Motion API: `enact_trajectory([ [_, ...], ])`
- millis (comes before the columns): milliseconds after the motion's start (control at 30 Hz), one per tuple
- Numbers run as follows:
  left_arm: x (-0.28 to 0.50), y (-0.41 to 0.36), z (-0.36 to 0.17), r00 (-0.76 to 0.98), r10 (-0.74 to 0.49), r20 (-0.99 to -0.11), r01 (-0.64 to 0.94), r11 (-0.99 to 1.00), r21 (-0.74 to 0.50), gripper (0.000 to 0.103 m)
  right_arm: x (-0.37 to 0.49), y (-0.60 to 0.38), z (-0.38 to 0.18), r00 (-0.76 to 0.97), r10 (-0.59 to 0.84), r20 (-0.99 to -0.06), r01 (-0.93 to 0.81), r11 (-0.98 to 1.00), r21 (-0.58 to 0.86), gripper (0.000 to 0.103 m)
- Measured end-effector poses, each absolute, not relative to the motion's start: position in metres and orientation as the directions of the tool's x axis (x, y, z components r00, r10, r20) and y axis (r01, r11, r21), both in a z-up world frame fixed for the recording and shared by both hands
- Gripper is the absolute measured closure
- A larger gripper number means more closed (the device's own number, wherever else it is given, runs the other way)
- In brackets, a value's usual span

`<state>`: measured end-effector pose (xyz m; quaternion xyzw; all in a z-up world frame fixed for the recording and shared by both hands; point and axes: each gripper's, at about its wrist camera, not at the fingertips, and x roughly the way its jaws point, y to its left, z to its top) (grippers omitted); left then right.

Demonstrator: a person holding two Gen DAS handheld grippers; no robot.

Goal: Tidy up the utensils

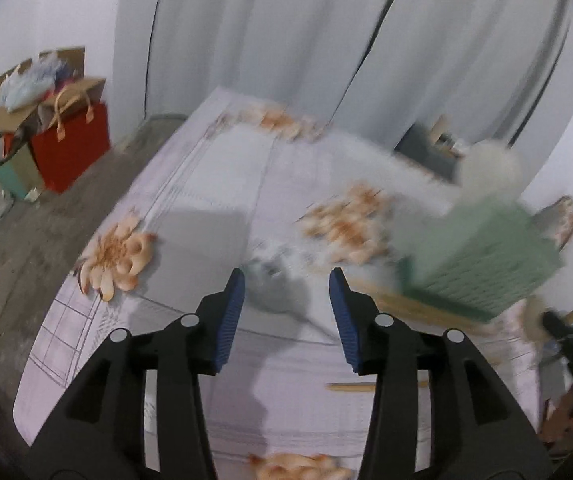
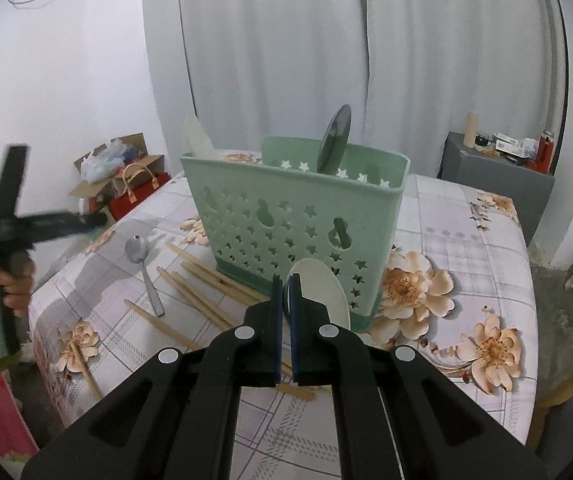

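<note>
Cream spoon (image 2: 322, 292) sits pinched edge-on in the right claw (image 2: 285, 280), just in front of the green basket (image 2: 294, 216) on the desk (image 2: 466, 248); that thin grip could let it twist loose. Left claw (image 1: 286, 280) hangs apart and empty above the metal spoon (image 2: 142, 268) and chopsticks (image 2: 198, 292).

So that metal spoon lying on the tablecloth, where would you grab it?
By the handle's middle, coming straight down from above. The metal spoon lies flat with its bowl toward the green holder; the handle is slim and straight, free of the chopsticks beside it, so the open left tool could probably straddle it.
</note>
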<state>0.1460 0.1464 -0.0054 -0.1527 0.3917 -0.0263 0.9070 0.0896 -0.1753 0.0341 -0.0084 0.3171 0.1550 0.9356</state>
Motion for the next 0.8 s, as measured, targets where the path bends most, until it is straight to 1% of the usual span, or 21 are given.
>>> enact_trajectory([
  [167, 0.163, 0.158, -0.032, 0.645, -0.156, -0.748, -0.087, 0.958, -0.275, 0.064, 0.094, -0.175, 0.032, 0.745, 0.280, -0.605, -0.289, 0.953, 0.086, 0.100],
  [267, 0.172, 0.160, -0.044, 0.620, -0.158, -0.768, -0.091, 0.958, -0.271, 0.075, 0.097, -0.173, 0.030, 0.741, 0.282, -0.609, -0.293, 0.952, 0.085, 0.100],
  [300, 0.173, 0.160, -0.047, 0.613, -0.168, -0.772, -0.094, 0.955, -0.283, 0.077, 0.097, -0.172, 0.029, 0.740, 0.282, -0.610, -0.294, 0.952, 0.084, 0.100],
  [533, 0.182, 0.162, -0.051, 0.627, -0.214, -0.749, -0.092, 0.934, -0.344, 0.078, 0.099, -0.169, 0.026, 0.734, 0.279, -0.619, -0.290, 0.953, 0.086, 0.100],
  [567, 0.183, 0.162, -0.052, 0.628, -0.218, -0.747, -0.095, 0.931, -0.351, 0.082, 0.099, -0.170, 0.027, 0.735, 0.279, -0.618, -0.288, 0.954, 0.088, 0.100],
  [600, 0.184, 0.163, -0.053, 0.627, -0.216, -0.748, -0.106, 0.928, -0.357, 0.090, 0.098, -0.170, 0.027, 0.738, 0.279, -0.615, -0.285, 0.954, 0.090, 0.100],
  [633, 0.185, 0.163, -0.054, 0.625, -0.215, -0.751, -0.117, 0.925, -0.362, 0.094, 0.097, -0.170, 0.028, 0.740, 0.279, -0.612, -0.284, 0.955, 0.091, 0.100],
  [700, 0.185, 0.165, -0.055, 0.630, -0.223, -0.744, -0.129, 0.915, -0.383, 0.096, 0.096, -0.172, 0.030, 0.744, 0.279, -0.607, -0.279, 0.955, 0.097, 0.100],
  [800, 0.184, 0.163, -0.054, 0.641, -0.213, -0.737, -0.138, 0.913, -0.384, 0.097, 0.098, -0.174, 0.029, 0.740, 0.282, -0.611, -0.279, 0.955, 0.103, 0.100],
])
